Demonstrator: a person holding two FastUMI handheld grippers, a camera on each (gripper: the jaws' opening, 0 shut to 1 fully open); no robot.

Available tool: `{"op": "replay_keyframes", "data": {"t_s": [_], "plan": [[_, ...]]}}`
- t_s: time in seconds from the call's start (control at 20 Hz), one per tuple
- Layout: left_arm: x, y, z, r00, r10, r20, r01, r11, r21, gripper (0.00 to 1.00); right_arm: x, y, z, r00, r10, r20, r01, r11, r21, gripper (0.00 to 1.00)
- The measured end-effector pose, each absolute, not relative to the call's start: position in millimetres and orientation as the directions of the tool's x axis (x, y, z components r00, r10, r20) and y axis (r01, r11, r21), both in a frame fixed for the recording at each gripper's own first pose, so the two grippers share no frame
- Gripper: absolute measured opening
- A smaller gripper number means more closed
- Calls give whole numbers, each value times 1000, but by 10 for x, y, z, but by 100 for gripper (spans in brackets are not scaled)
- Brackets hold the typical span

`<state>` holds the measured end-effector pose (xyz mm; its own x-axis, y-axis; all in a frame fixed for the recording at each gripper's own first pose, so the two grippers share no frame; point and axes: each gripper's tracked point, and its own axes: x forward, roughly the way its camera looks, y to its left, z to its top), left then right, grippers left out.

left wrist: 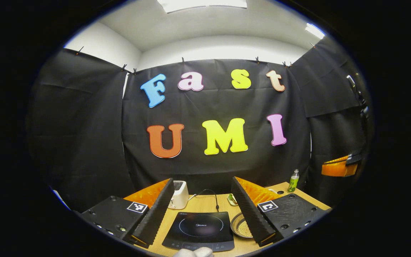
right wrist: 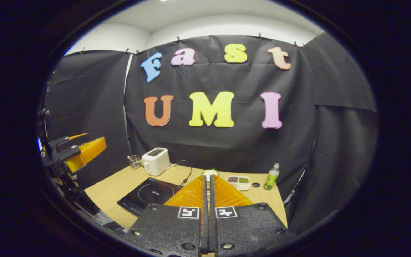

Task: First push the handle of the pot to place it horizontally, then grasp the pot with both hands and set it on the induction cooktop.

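Observation:
The black induction cooktop point(left wrist: 200, 230) lies flat on the wooden table point(left wrist: 205, 204), straight ahead between my left gripper's fingers. Just right of it I see the round metal pot point(left wrist: 239, 225), its right side hidden behind one finger; the handle is out of sight. My left gripper point(left wrist: 202, 180) is open, held above the table with nothing between its fingers. My right gripper point(right wrist: 208, 178) is shut with its fingers pressed together and empty, raised over the table's near right part. From there the cooktop point(right wrist: 150, 195) sits to the front left.
A white toaster point(right wrist: 155, 161) and a glass jar point(right wrist: 134, 161) stand at the back left. A compartment dish point(right wrist: 239, 182) and a green bottle point(right wrist: 272, 176) sit at the back right. A cable point(left wrist: 211, 194) runs behind the cooktop. A gloved hand point(left wrist: 193, 252) shows at the near edge.

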<state>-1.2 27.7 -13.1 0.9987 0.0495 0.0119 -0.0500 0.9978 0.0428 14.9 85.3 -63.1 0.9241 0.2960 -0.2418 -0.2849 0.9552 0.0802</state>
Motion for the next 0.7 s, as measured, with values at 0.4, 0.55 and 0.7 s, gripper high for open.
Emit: {"op": "replay_keyframes", "data": {"t_s": [0.4, 0.55, 0.7], "plan": [[-57, 369, -276, 997, 81, 1, -81, 996, 41, 96, 166, 1523, -1479, 818, 409, -404, -397, 910, 118, 4], [-73, 413, -316, 996, 87, -6, -87, 995, 40, 96, 145, 1771, -1860, 770, 440, -461, -419, 895, 155, 4], [-94, 473, -347, 995, 103, -11, -102, 994, 42, 96, 104, 1937, -2273, 728, 446, -520, -433, 888, 156, 4]]}}
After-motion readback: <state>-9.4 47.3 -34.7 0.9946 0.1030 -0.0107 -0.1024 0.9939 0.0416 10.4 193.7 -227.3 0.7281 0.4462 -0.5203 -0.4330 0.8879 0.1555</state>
